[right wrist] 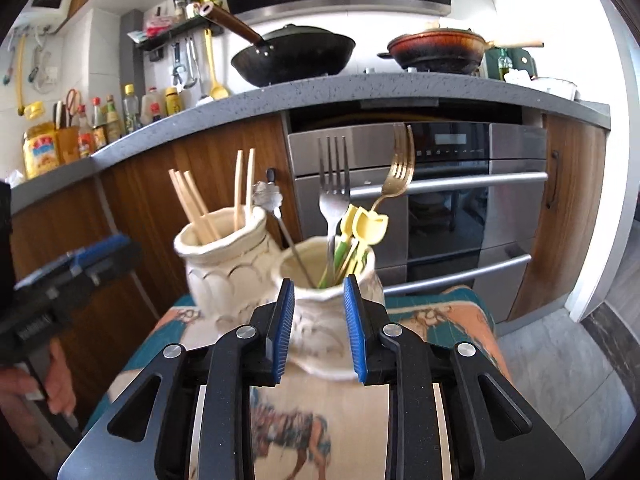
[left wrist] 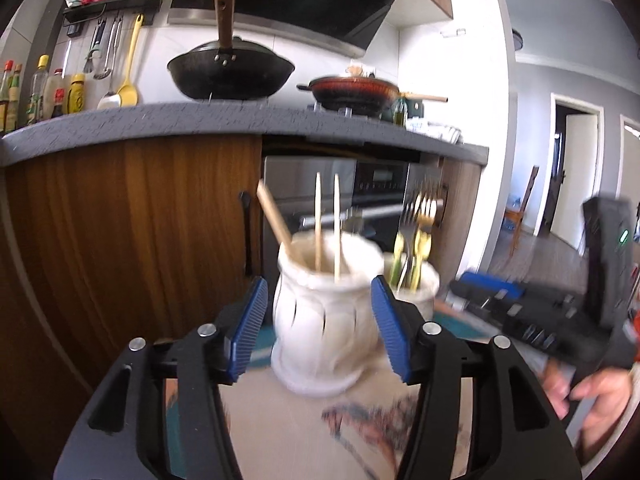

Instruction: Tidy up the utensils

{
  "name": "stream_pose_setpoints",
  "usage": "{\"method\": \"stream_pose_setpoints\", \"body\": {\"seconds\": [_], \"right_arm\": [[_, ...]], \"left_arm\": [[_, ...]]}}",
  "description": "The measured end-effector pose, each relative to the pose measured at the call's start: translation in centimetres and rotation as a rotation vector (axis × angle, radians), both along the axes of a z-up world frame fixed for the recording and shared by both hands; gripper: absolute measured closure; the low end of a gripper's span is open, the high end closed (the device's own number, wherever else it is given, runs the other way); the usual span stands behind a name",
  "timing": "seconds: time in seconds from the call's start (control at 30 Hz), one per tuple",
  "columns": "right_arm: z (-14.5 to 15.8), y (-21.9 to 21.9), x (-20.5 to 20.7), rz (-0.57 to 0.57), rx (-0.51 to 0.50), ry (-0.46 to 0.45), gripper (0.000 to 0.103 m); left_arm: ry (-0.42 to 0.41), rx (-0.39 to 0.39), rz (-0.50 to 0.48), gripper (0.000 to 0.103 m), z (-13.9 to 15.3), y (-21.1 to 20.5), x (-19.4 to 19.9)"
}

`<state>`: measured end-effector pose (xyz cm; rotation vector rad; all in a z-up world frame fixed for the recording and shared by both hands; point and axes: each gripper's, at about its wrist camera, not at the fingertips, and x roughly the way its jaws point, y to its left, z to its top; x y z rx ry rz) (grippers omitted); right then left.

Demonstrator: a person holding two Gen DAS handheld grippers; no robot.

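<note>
In the left wrist view a white ribbed vase holding chopsticks stands just past my left gripper. It is open, its blue pads clear of the vase on both sides. A second cream vase holds a silver fork, a gold fork, yellow-green picks and a thin stirrer. My right gripper is open in front of it with nothing between the pads. Both vases rest on a patterned cloth.
Each hand-held gripper shows at the edge of the other's view: the right one and the left one. Behind the table are wooden cabinets, an oven, and a grey counter with two woks and bottles.
</note>
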<state>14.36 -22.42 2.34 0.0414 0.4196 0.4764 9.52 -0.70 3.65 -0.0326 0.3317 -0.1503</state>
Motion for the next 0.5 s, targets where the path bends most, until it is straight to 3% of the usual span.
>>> {"method": "stream_pose_setpoints", "body": {"seconds": [0.1,0.23,0.37,0.5], "right_arm": [[-1.2,-0.6,-1.9,-0.016,-0.011,0.003,0.068],[-2.8,-0.9,-3.1,-0.042,-0.039,0.011,0.060],[-3.1,-1.2,-4.4,-0.090,-0.061,-0.065,0.038],[-2.8,-1.6,-5.4,-0.106,-0.056,-0.149,0.019]], "left_arm": [[0.041,-0.004,0.013,0.044,-1.8,0.2,-1.2],[0.058,0.018,0.063,0.028,-3.6,0.1,-2.6],[-0.005,0.035,0.098,0.007,-4.2,-0.1,-3.9],[-0.045,0.055,0.126,0.006,-4.7,-0.2,-4.6]]}}
